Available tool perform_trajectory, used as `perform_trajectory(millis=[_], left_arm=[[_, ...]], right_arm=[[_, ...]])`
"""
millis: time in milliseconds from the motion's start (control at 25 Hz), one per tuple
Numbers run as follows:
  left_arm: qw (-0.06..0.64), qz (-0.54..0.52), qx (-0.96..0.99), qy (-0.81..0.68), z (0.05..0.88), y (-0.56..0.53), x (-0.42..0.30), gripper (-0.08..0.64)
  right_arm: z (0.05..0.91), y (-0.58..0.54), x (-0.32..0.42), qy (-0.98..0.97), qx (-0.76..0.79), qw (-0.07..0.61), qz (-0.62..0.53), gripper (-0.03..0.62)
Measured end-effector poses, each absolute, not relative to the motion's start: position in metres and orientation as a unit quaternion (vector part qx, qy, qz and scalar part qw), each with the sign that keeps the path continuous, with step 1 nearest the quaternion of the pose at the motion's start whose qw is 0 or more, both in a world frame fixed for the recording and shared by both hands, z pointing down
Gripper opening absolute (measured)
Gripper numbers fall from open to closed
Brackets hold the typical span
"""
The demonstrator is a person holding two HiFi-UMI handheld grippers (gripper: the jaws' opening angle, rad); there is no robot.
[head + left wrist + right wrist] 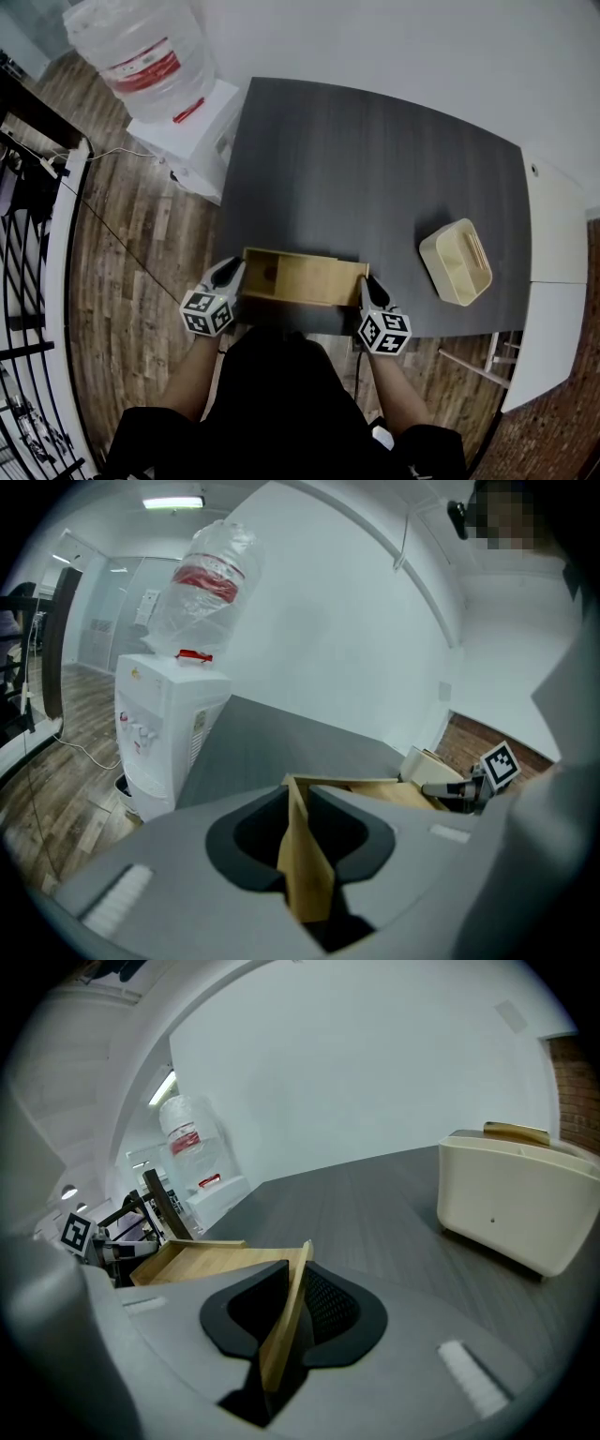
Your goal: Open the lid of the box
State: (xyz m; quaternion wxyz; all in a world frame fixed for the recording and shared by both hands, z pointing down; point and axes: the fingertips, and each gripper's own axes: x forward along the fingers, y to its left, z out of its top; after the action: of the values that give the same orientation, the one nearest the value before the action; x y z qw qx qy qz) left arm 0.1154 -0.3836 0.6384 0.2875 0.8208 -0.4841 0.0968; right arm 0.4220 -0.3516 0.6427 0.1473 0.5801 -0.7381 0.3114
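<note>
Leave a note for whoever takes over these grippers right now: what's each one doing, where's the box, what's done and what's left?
Left gripper: shut on the box at its left end.
Right gripper: shut on its right end.
Box: at the table's near edge; a cream bin sits apart, to its right.
Done: lid looks slid partway right, leaving a gap at the left.
Left: probably slide it fully open.

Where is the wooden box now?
In the head view the wooden box lies at the near edge of the dark table, between the left gripper and right gripper, left of the cream holder.
</note>
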Motion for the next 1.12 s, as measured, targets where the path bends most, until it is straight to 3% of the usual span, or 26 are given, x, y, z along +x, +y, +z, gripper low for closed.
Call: perform_trajectory(millis=[1120], left_arm=[[0.284,0.102,0.812,-0.5,0.641,-0.388,0.112,0.052]], right_arm=[[0.647,-0.352,0.471,-0.702,0.618,0.14,0.324,0.044]])
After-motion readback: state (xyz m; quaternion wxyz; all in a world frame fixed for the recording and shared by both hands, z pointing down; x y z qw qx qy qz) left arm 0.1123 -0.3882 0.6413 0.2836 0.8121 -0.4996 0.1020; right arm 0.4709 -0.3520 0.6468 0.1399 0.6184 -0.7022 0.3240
